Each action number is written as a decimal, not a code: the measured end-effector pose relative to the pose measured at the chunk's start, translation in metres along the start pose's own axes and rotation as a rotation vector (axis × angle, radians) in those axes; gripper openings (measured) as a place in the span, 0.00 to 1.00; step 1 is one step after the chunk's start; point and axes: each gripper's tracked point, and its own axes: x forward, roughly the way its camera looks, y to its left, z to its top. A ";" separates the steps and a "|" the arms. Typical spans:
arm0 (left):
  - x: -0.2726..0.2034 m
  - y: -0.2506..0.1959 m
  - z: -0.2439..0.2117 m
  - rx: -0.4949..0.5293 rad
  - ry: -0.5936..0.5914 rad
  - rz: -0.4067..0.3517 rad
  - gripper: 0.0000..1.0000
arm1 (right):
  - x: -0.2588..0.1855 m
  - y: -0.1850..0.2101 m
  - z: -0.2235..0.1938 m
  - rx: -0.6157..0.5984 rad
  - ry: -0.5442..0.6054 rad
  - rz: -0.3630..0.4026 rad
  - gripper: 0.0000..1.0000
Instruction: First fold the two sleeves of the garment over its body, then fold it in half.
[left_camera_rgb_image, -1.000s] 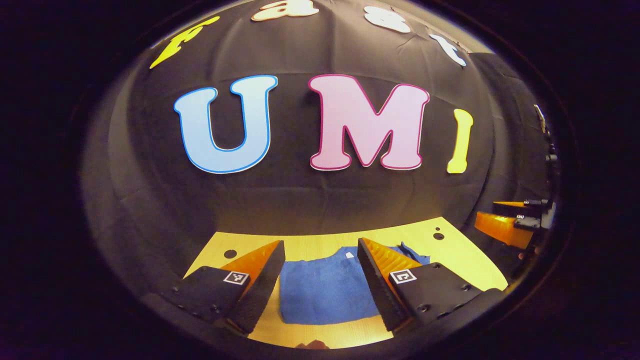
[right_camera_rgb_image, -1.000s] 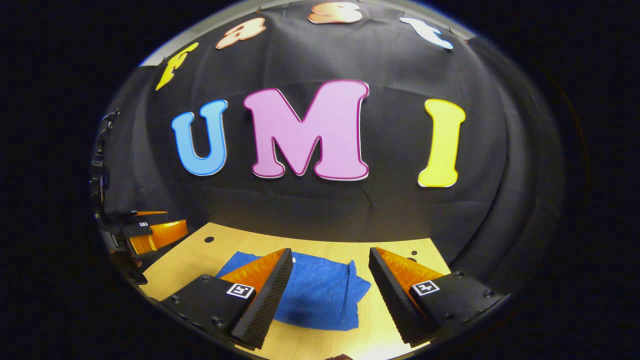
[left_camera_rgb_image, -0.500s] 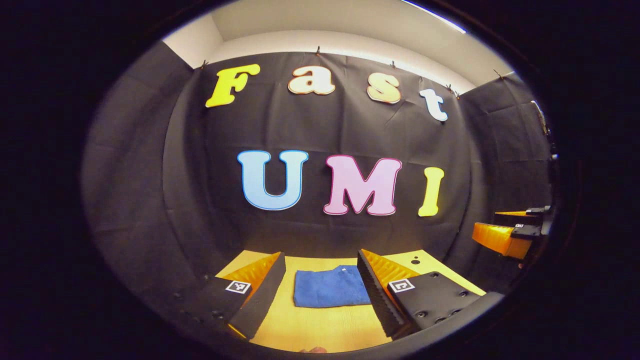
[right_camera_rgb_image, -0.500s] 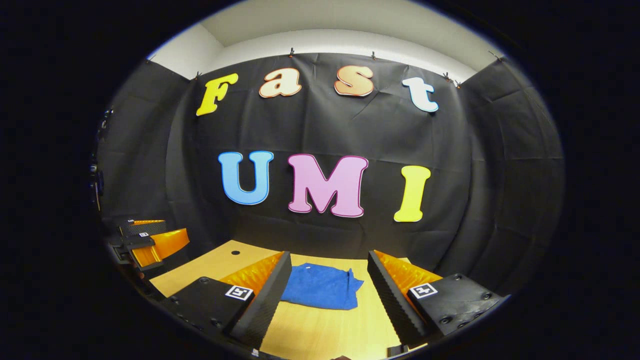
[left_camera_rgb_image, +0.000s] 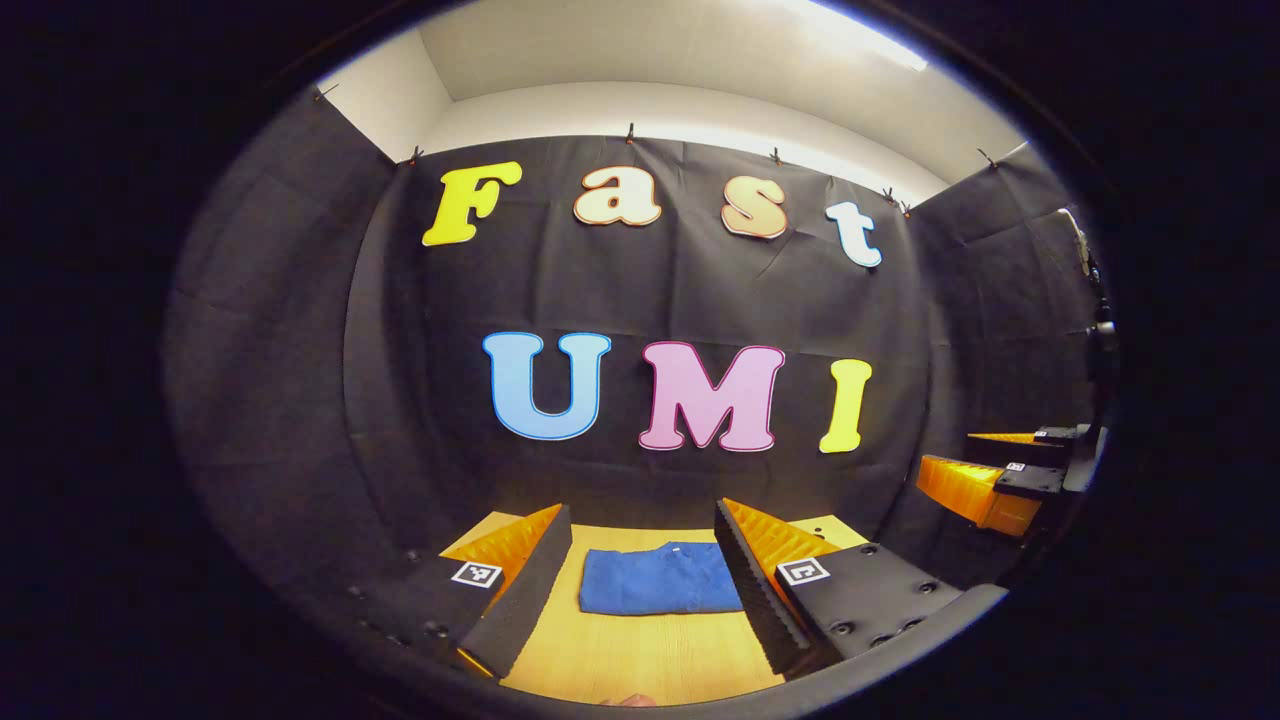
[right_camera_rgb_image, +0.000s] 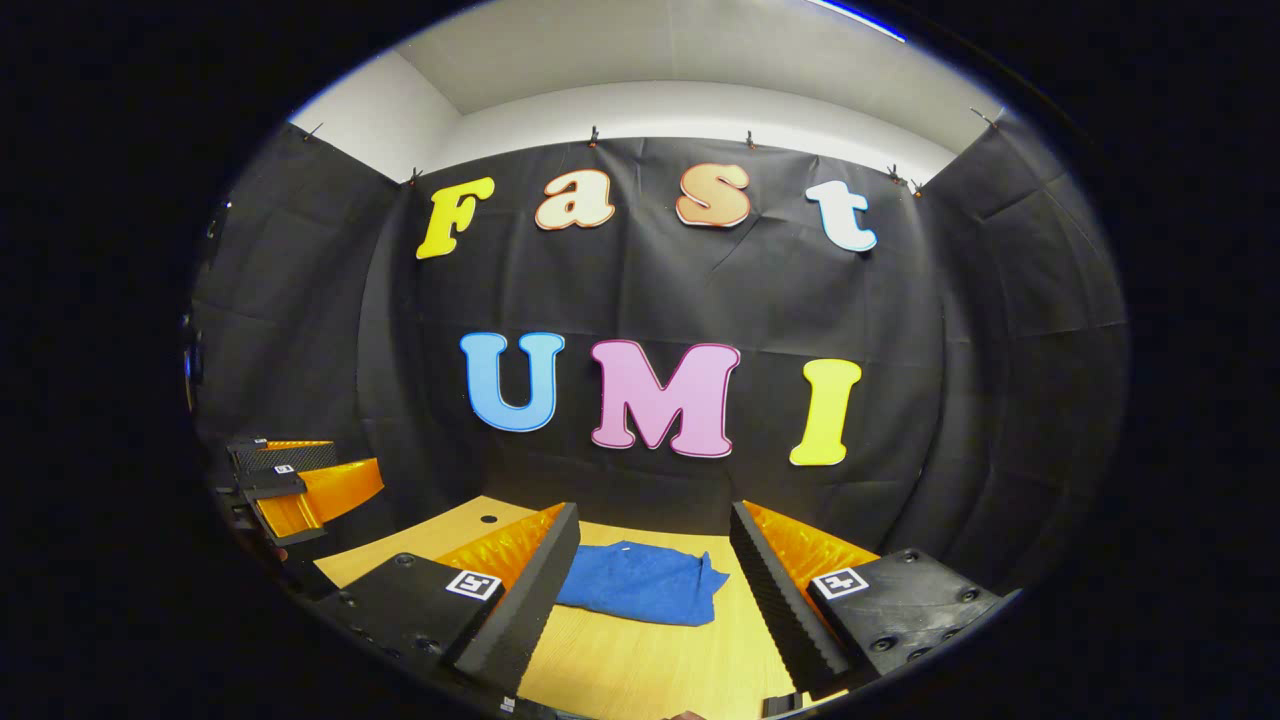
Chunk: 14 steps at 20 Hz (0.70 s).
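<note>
The blue garment (left_camera_rgb_image: 660, 579) lies folded into a compact rectangle on the wooden table (left_camera_rgb_image: 640, 650); in the right gripper view the same garment (right_camera_rgb_image: 640, 586) has one ragged corner at its right side. My left gripper (left_camera_rgb_image: 640, 585) is held back from it and above the table, open, nothing between its fingers. My right gripper (right_camera_rgb_image: 650, 585) is also open and empty, drawn back from the cloth. Off at the right edge of the left gripper view is the right gripper (left_camera_rgb_image: 990, 480); the left gripper (right_camera_rgb_image: 300, 480) hangs at the left edge of the right gripper view.
Small round holes (right_camera_rgb_image: 488, 519) mark the tabletop near its far edge. The black cloth wall (left_camera_rgb_image: 650, 300) closes in the back and both sides of the booth. Bare wood (right_camera_rgb_image: 640, 670) lies between the garment and the near edge.
Both grippers have pulled back and up from the garment, which now looks smaller and farther off. More of the wall and ceiling has come into view. The garment has stayed put.
</note>
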 end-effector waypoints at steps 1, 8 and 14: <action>0.000 -0.004 0.001 -0.003 -0.003 -0.005 0.82 | -0.004 -0.004 -0.001 0.004 0.002 -0.007 0.96; -0.010 -0.016 0.015 0.011 -0.031 -0.029 0.83 | -0.014 -0.021 0.012 -0.001 -0.023 -0.041 0.96; -0.027 0.000 0.021 0.011 -0.046 -0.007 0.81 | -0.013 0.000 0.021 0.006 -0.049 -0.007 0.96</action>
